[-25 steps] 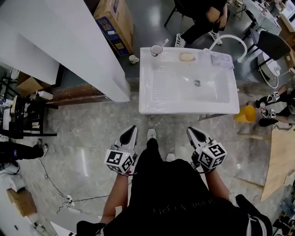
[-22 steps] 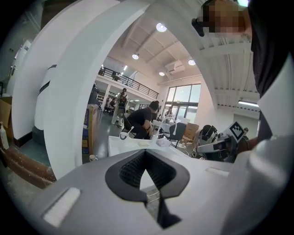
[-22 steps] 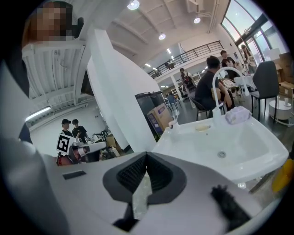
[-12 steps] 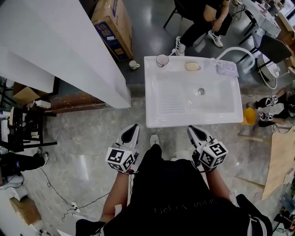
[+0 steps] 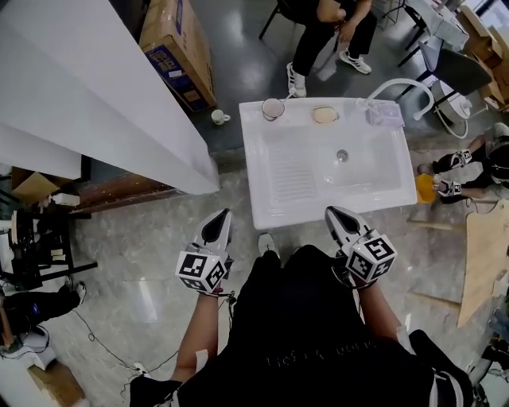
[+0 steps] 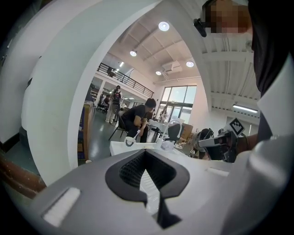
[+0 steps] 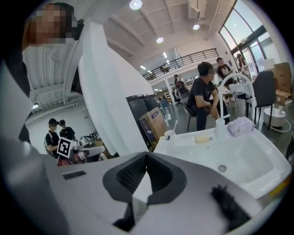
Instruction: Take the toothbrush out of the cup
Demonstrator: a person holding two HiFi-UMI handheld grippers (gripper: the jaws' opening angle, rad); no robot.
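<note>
pinching nothing, the left gripper [image 5: 220, 217] has its two dark jaws pressed together at the tips, and the right gripper [image 5: 335, 213] is closed and empty in the same way. both are held low in front of the person's black-clad body, one on each side, noses aimed forward. in the head view the right one's tip meets the near edge of a white rectangular ceramic sink [image 5: 253, 171]. the left one lies off the sink's left corner, over the grey stone floor [image 5: 143, 238].

on the sink's far left corner stands a small round white cup [image 7: 169, 134], with a white toothbrush [image 7: 175, 125] upright in it, leaning slightly right, well apart from both grippers. along the same back ledge come a pale yellow oval soap bar [image 5: 324, 115], then a crumpled clear plastic packet [image 5: 384, 116] beside a curved white faucet [image 5: 402, 83]. a little white mug [image 5: 217, 118] sits on the floor just left of the cup's corner. a brown cardboard box [image 5: 179, 48] lies further left, and a seated person [image 5: 328, 24] is beyond the sink.
</note>
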